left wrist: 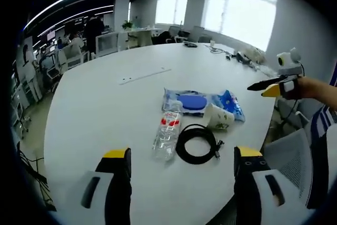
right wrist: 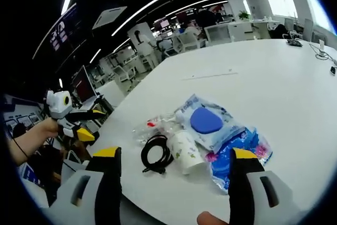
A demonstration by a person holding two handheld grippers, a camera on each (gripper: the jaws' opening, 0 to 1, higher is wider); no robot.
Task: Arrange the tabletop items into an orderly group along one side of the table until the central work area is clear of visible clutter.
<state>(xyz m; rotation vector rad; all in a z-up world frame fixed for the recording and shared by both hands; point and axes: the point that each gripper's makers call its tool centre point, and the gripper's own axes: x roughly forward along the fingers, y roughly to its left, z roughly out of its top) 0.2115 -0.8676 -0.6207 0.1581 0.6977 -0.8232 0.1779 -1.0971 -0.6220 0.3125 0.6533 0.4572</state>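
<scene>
The items lie gathered near one edge of the white bench [left wrist: 105, 109]: a plastic bottle [left wrist: 167, 134], a coiled black cable [left wrist: 197, 144], a tipped paper cup [left wrist: 218, 117] and a wet-wipes pack [right wrist: 209, 121], probably grouped for tidiness. Both the left gripper [left wrist: 181, 164] and the right gripper [right wrist: 172, 166] hold their jaws wide apart, gripping nothing. The labels are too small to read.

Bright window glare, sharp centre, warped edges.

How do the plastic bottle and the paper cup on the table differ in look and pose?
The plastic bottle is clear with a red label; the paper cup is opaque white with a small green print. The bottle is long and slim, the cup short and tapered. The bottle lies beside the black cable coil; the cup rests against the blue wipes packs. Both lie on their sides.
</scene>
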